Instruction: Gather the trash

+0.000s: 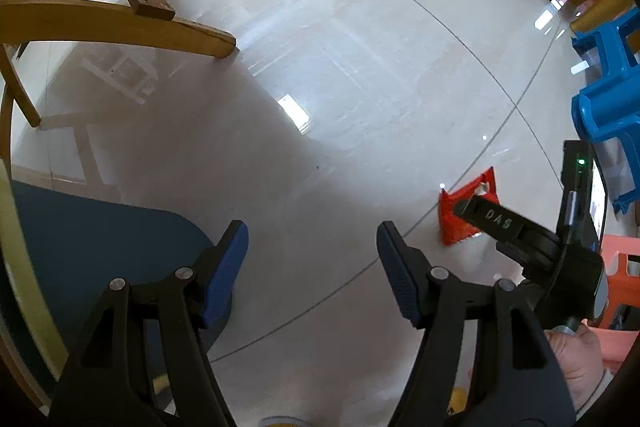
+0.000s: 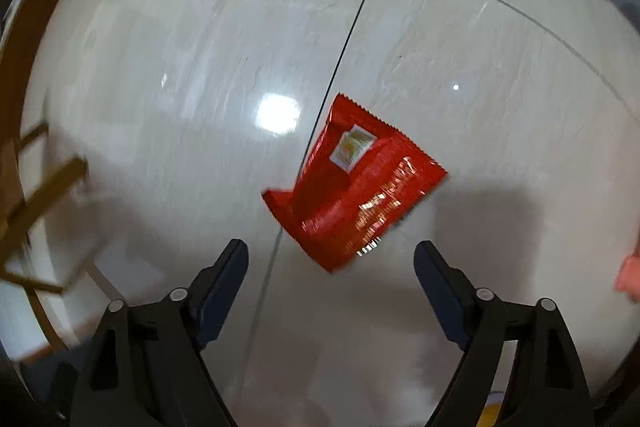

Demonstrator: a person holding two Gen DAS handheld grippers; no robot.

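Red wrapper [image 2: 352, 183] is lying flat on the glossy pale tiled floor [image 2: 168, 75] across a grout line, just ahead of the empty, wide-apart right gripper [image 2: 331, 259], while the left gripper [image 1: 312, 247] is hanging apart and empty, with blue stools [image 1: 608, 107] at three o'clock.

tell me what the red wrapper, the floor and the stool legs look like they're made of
Red wrapper: likely thin plastic or foil film, glossy; it creases, glints, and has a serrated sealed edge.
Floor: seems polished ceramic or stone tile; mirror-like light reflections and thin dark grout lines.
Stool legs: look like wood, yellowish-brown with a smooth, possibly varnished finish; squared-off cut ends.
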